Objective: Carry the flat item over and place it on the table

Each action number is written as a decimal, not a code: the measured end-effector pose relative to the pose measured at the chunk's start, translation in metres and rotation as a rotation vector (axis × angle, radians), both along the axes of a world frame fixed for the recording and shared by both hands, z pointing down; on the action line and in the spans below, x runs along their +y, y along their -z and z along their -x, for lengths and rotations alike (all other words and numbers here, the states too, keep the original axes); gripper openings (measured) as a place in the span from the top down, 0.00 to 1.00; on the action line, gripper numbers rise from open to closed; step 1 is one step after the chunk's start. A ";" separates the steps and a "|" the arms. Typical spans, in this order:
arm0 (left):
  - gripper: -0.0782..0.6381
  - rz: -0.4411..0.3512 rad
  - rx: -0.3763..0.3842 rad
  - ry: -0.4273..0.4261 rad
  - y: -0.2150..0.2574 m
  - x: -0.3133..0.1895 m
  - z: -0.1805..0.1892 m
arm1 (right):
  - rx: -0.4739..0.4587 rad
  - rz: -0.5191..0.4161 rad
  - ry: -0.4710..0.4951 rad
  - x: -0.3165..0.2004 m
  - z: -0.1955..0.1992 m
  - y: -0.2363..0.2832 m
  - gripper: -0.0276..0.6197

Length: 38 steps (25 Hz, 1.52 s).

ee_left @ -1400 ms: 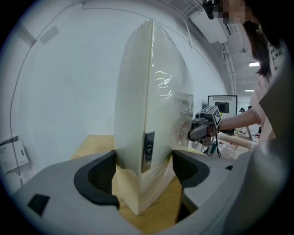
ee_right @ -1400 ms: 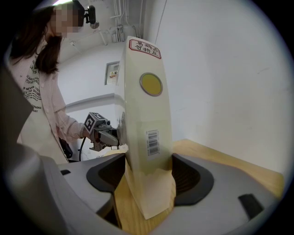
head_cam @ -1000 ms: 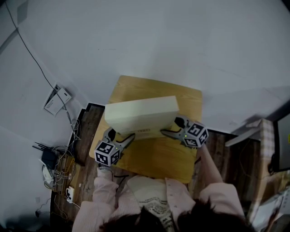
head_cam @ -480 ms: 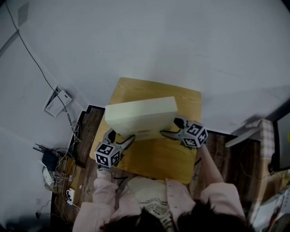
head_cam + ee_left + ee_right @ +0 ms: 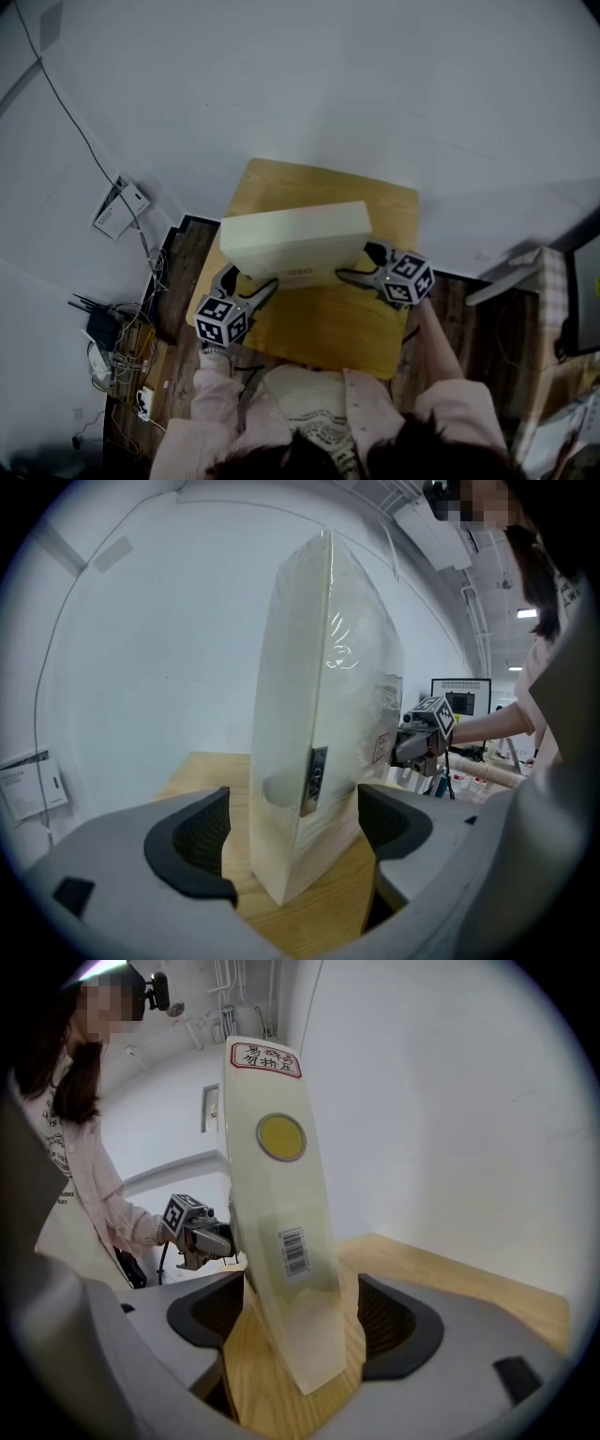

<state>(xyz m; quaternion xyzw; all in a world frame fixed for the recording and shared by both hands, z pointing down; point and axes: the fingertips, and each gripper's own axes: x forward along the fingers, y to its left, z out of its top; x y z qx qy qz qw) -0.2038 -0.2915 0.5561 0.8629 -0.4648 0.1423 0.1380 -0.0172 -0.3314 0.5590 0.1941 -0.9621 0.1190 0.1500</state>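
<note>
The flat item (image 5: 295, 239) is a cream slab in clear wrap, standing on its long edge on the small wooden table (image 5: 328, 328). My left gripper (image 5: 251, 281) straddles its left end and my right gripper (image 5: 358, 262) its right end. In the left gripper view the flat item (image 5: 323, 714) stands upright between the jaws of the left gripper (image 5: 291, 832), with a gap on each side. In the right gripper view the flat item (image 5: 281, 1213), with its barcode and yellow sticker, leans slightly between the jaws of the right gripper (image 5: 292, 1321). Both pairs of jaws are opening, and their pads do not press the wrap.
A white wall rises right behind the table. Cables and small devices (image 5: 112, 347) lie on the dark floor to the left, under a white box (image 5: 119, 206) on the wall. A person's torso (image 5: 309, 412) is close to the table's near edge. A monitor (image 5: 459, 696) stands beyond.
Both grippers' jaws have spread wider around the item's ends. The right gripper has drawn back slightly to the right. The item stays upright on the table.
</note>
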 end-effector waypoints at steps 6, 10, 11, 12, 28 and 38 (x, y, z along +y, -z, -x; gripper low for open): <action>0.30 -0.014 0.018 0.016 0.005 0.012 0.006 | -0.056 0.000 -0.039 0.003 -0.011 0.007 0.37; 0.36 -0.021 0.034 0.032 0.007 0.017 0.009 | -0.073 0.008 -0.055 0.008 -0.016 0.009 0.41; 0.37 -0.021 0.033 0.036 0.007 0.019 0.010 | -0.070 0.009 -0.055 0.009 -0.016 0.009 0.41; 0.37 -0.020 0.032 0.040 0.006 0.020 0.009 | -0.069 0.009 -0.056 0.011 -0.017 0.009 0.41; 0.74 -0.068 0.049 0.177 0.022 0.071 0.002 | -0.163 -0.004 -0.101 0.047 -0.041 0.029 0.81; 0.88 -0.096 0.069 0.175 0.042 0.102 -0.038 | -0.202 -0.019 -0.025 0.080 -0.034 0.057 0.92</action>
